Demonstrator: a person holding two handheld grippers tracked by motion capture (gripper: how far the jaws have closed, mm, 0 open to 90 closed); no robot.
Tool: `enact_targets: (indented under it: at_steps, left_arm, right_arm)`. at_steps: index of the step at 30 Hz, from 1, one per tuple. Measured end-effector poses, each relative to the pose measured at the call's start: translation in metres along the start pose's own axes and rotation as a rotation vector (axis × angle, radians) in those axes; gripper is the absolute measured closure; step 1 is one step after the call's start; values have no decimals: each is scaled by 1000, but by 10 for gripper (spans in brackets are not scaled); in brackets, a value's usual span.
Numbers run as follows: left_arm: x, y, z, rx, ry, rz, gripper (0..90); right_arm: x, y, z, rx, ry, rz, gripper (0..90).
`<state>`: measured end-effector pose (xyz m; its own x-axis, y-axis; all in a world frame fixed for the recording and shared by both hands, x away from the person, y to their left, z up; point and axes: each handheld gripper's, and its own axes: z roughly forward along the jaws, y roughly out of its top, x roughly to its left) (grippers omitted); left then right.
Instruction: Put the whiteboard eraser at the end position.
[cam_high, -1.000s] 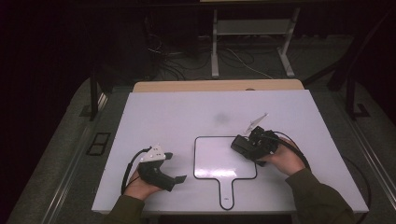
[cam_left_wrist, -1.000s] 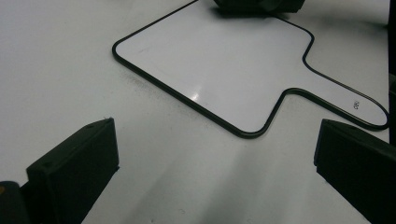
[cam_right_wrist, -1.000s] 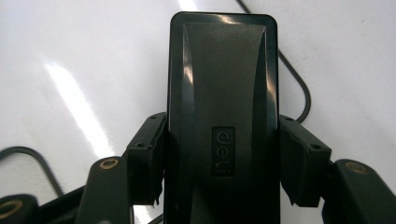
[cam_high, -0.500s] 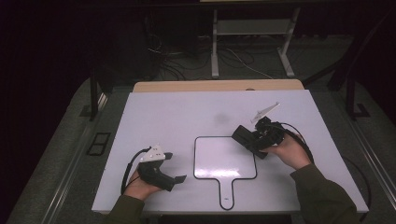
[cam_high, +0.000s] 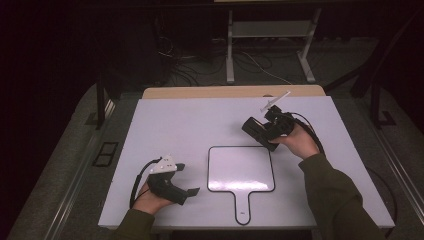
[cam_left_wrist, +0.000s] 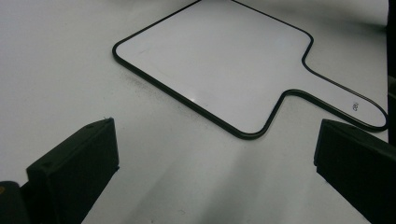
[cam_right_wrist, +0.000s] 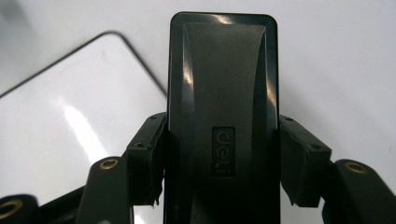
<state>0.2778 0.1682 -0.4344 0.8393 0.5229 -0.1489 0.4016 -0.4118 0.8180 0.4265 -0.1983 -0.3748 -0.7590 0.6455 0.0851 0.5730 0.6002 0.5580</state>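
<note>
A paddle-shaped whiteboard (cam_high: 240, 167) with a black rim lies flat at the front middle of the white table, handle toward the person. My right gripper (cam_high: 267, 129) is above the table just past the board's far right corner, shut on a black eraser (cam_high: 256, 131). In the right gripper view the eraser (cam_right_wrist: 223, 93) stands between the two jaws of the right gripper (cam_right_wrist: 223, 158), over the whiteboard's corner (cam_right_wrist: 56, 116). My left gripper (cam_high: 186, 179) rests at the front left, open. In its own view the left gripper (cam_left_wrist: 215, 172) has nothing between the jaws, and the whiteboard (cam_left_wrist: 224, 60) lies ahead.
The white table (cam_high: 175, 125) has bare surface to the left and beyond the board. A wooden strip (cam_high: 230, 92) runs along its far edge. Metal stand legs (cam_high: 230, 50) and cables lie on the dark floor behind.
My right gripper has carried the eraser from the board's right edge toward the table's far side. The left gripper has stayed put.
</note>
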Motion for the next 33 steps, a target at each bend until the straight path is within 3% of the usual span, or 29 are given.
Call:
enact_targets:
  at_steps: [6, 15, 22, 33]
  left_arm:
    - [0, 0, 1, 2, -2, 4, 0]
    - [-1, 0, 0, 1, -1, 9, 0]
    - [-1, 0, 0, -2, -3, 5, 0]
    - [-1, 0, 0, -6, -5, 5, 0]
  right_arm:
    - [-10, 24, 19, 1, 5, 2, 388]
    - [-26, 58, 57, 52, -26, -5, 388]
    - [-33, 67, 81, 91, -46, -14, 387]
    - [-37, 68, 95, 91, -53, -4, 386]
